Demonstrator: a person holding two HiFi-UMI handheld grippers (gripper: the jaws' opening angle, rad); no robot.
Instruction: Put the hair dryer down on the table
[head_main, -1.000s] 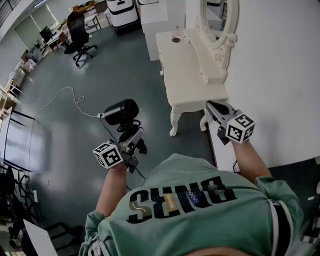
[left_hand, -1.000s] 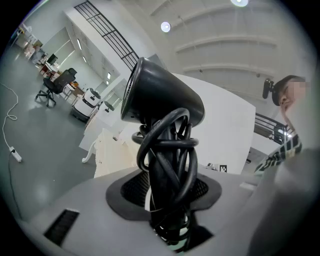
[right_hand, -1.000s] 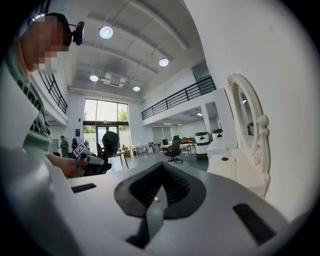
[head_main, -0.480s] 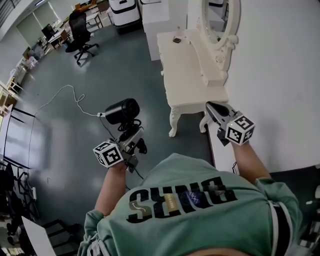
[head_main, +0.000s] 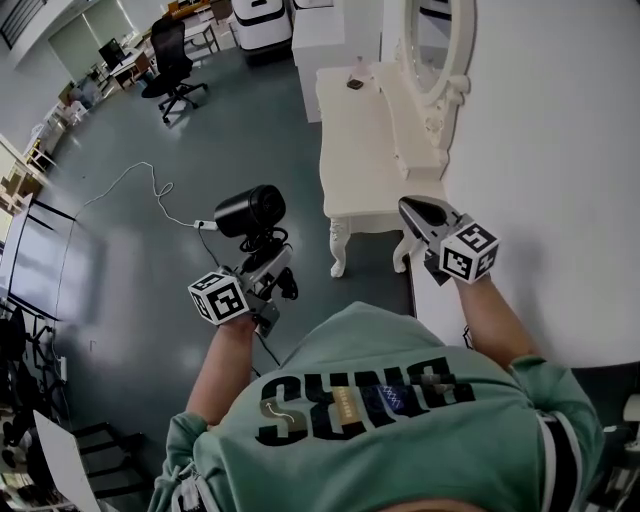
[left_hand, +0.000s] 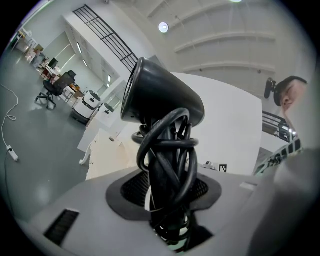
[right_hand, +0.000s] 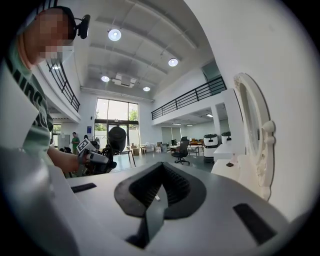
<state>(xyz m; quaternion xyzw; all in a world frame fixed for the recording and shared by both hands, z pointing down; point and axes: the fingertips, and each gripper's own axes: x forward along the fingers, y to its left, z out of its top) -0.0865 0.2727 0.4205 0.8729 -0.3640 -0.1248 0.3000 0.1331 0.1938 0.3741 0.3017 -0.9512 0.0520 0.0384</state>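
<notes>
A black hair dryer (head_main: 250, 210) stands upright over the grey floor, left of the cream dressing table (head_main: 360, 150). My left gripper (head_main: 270, 266) is shut on its handle, which has the black cord (left_hand: 167, 155) coiled round it. In the left gripper view the hair dryer (left_hand: 160, 100) fills the middle, nozzle up and to the left, rising out of my left gripper (left_hand: 167, 210). My right gripper (head_main: 410, 208) hangs shut and empty over the table's near right corner. In the right gripper view, past my right gripper (right_hand: 157, 197), the hair dryer (right_hand: 117, 137) shows far to the left.
An oval mirror (head_main: 440, 50) stands on a raised shelf along the table's right side, against the white wall. A small object (head_main: 352, 82) lies at the table's far end. A white cable (head_main: 150, 190) trails over the floor. An office chair (head_main: 175, 60) stands far off.
Both grippers have drifted a little forward toward the table, the hair dryer going along in the left one. The grip looks the same.
</notes>
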